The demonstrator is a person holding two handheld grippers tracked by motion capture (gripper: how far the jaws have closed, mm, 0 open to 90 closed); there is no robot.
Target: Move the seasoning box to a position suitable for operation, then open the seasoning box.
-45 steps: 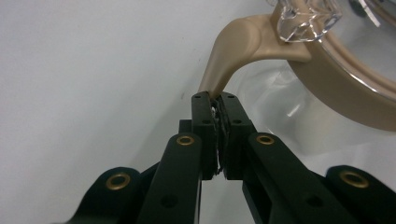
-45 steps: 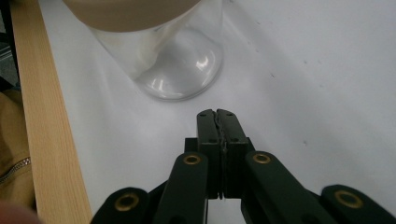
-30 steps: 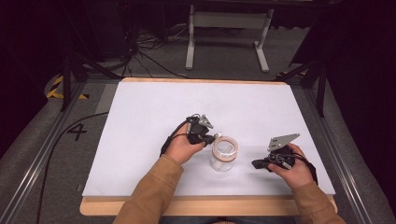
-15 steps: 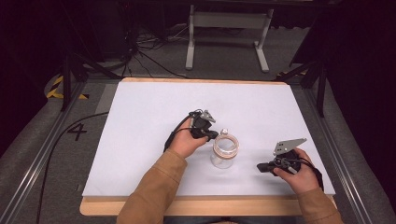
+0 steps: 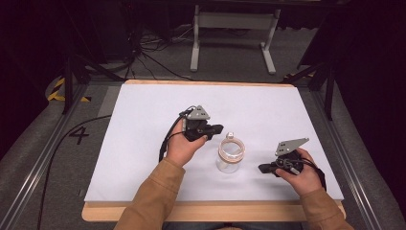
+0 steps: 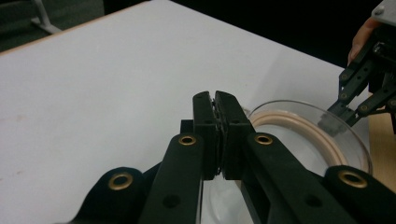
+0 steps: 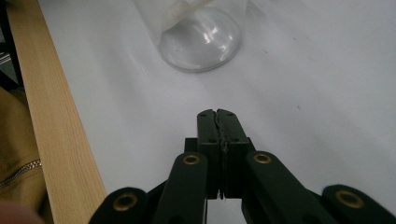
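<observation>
A clear glass jar (image 5: 229, 162) with a beige seal ring at its mouth stands on the white table top (image 5: 143, 143), near the front. A small pale knob (image 5: 230, 136) shows at its far rim. My left gripper (image 5: 219, 128) hovers just left of and beyond the jar, jaws pressed together with nothing between them. Its own view has the tips (image 6: 215, 95) beside the jar's rim (image 6: 303, 135). My right gripper (image 5: 262, 168) rests right of the jar, pointing at it, shut and empty. Its tips (image 7: 216, 114) sit short of the jar's base (image 7: 201, 32).
The table's wooden front edge (image 7: 51, 116) runs close by my right gripper, with a tan sleeve (image 7: 14, 140) beyond it. A black cable (image 5: 48, 158) trails over the floor at the left. A grey metal stand (image 5: 234, 28) is behind the table.
My left gripper has drawn slightly back and up from the jar's rim. The right gripper and the jar have barely moved.
</observation>
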